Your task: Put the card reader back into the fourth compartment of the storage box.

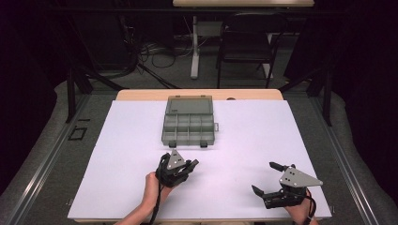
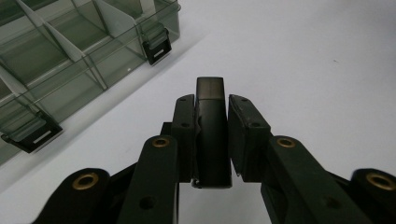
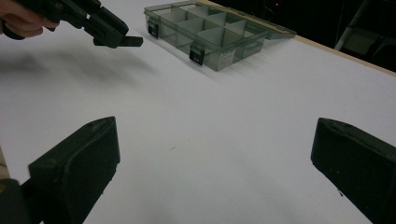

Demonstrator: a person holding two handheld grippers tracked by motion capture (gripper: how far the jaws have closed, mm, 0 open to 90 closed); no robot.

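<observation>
A small dark rectangular block (image 2: 212,135), smooth and flat-sided, sits clamped between the two black pads of the left gripper (image 2: 211,100), its upper end poking out just past the fingertips. In the high view the left gripper (image 1: 187,165) hangs over the near middle of the table, held in the person's left hand (image 1: 152,186), with the dark block (image 1: 194,163) showing at its tip. In the right gripper view the block (image 3: 128,41) sticks out of that gripper above the white surface, clear of the sheet.

Just beyond it lies a smoky grey translucent plastic organiser box (image 1: 188,123) with its lid open flat behind it and its tray split by dividers into small compartments. Two dark latches (image 2: 156,50) hang from its near edge. The block and the box are near each other but apart.

The right gripper (image 1: 270,179) rests well away at the near right of the table, its jaws spread wide with nothing between them.

All of this sits on a white sheet (image 1: 244,140) that covers the wooden table (image 1: 141,94). A dark folding chair (image 1: 246,40) stands on the floor beyond the far edge.
</observation>
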